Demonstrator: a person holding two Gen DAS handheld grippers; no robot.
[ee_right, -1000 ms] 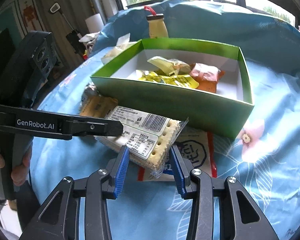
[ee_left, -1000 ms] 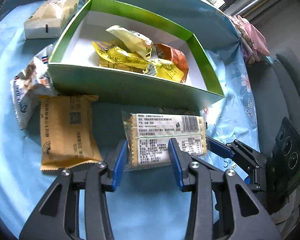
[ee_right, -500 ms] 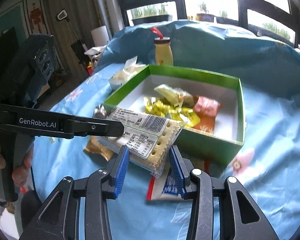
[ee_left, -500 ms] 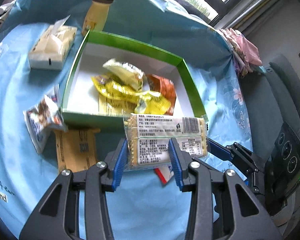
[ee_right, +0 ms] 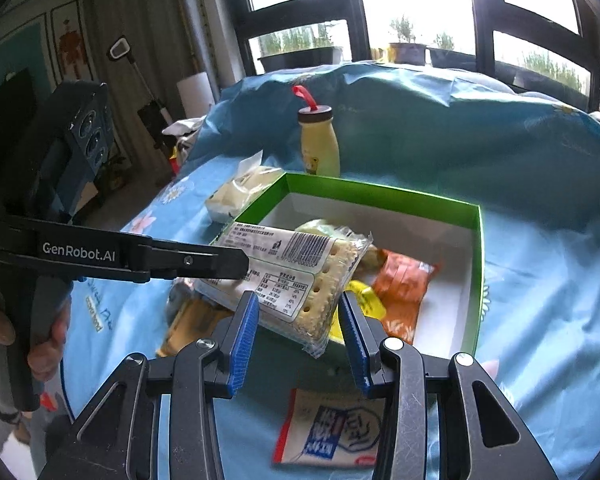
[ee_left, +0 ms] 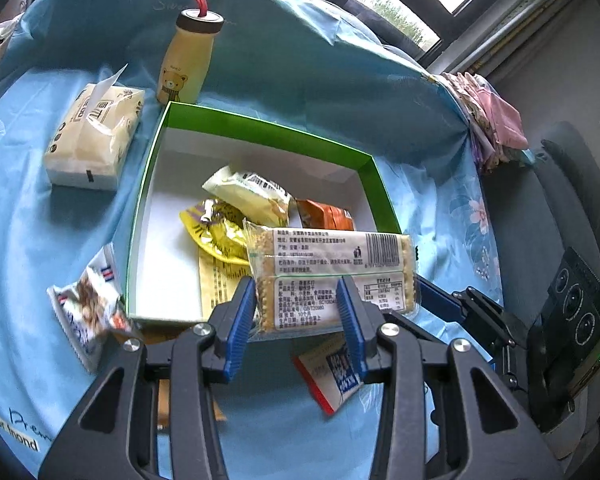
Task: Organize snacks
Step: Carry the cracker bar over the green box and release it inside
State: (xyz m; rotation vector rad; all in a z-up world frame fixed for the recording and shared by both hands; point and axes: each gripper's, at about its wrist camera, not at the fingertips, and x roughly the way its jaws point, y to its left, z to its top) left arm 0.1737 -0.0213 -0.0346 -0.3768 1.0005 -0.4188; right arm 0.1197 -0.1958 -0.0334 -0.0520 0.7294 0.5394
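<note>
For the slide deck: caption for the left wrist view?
Two hand-held grippers carry a clear-wrapped cracker pack above the green cardboard box.

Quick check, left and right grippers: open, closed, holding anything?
Left gripper: closed on one end of the cracker pack.
Right gripper: closed on the same pack's other end.

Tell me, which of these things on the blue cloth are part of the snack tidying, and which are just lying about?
Part of the job:
- cracker pack, held by both the left gripper and right gripper
- green box with the yellow packets and orange packet inside
- loose red-and-blue packet and white packet on the cloth

Just lying about:
- tissue pack
- yellow bear bottle
- pink cloth
</note>
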